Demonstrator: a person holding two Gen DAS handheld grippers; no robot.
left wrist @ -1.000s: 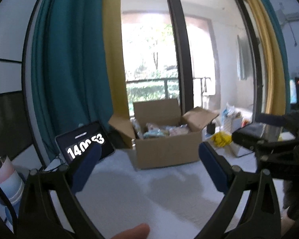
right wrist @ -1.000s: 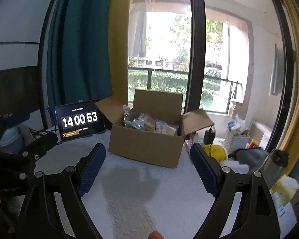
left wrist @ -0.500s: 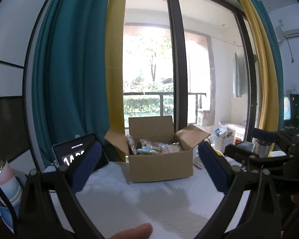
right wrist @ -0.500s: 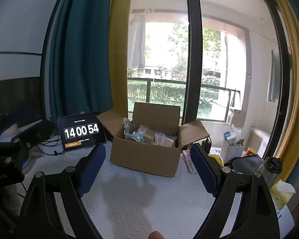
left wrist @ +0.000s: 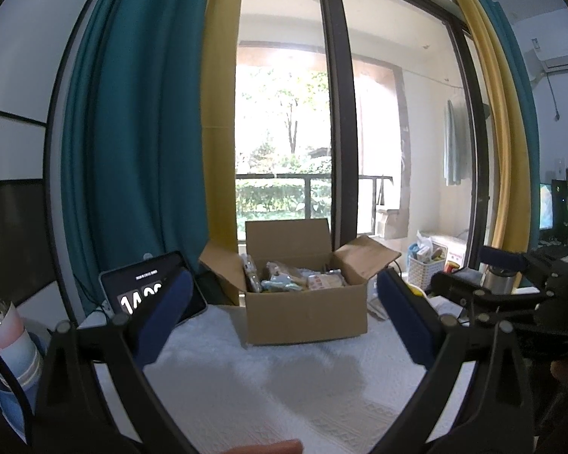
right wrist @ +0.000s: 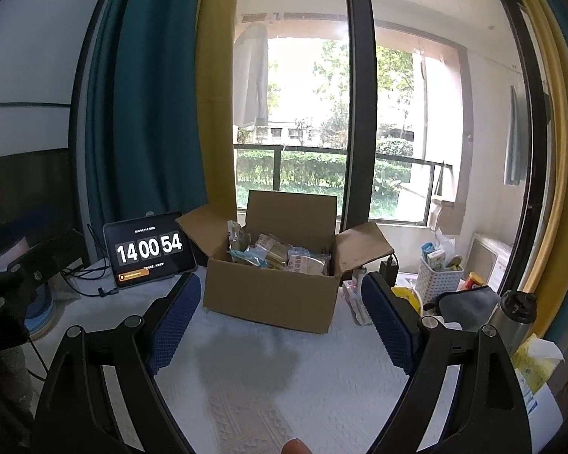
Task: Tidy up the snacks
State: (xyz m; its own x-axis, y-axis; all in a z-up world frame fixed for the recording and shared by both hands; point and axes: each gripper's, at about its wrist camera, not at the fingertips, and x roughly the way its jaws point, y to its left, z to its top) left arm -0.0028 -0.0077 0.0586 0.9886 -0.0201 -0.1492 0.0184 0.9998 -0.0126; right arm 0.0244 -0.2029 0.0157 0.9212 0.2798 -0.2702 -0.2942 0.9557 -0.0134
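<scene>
An open cardboard box point(left wrist: 306, 314) stands at the far side of a white-cloth table point(left wrist: 269, 389), flaps up, filled with several wrapped snack packets point(left wrist: 295, 282). It also shows in the right wrist view point(right wrist: 272, 299) with the packets point(right wrist: 280, 255) inside. My left gripper point(left wrist: 284, 321) is open and empty, held above the table short of the box. My right gripper point(right wrist: 280, 317) is open and empty too, facing the box from a similar distance. The right gripper also shows at the right edge of the left wrist view point(left wrist: 503, 295).
A tablet clock point(right wrist: 149, 249) stands left of the box with cables beside it. A cup point(left wrist: 7, 336) sits far left. Right of the box are a white basket point(right wrist: 437, 283), a dark cloth point(right wrist: 469, 300), a metal flask point(right wrist: 511, 321) and a tissue pack point(right wrist: 536, 359). Curtains and window lie behind.
Both grippers have tilted up and drawn back a little, so the box sits lower and smaller in view. The clock went from 14:00:53 to 14:00:54. Both stay open.
</scene>
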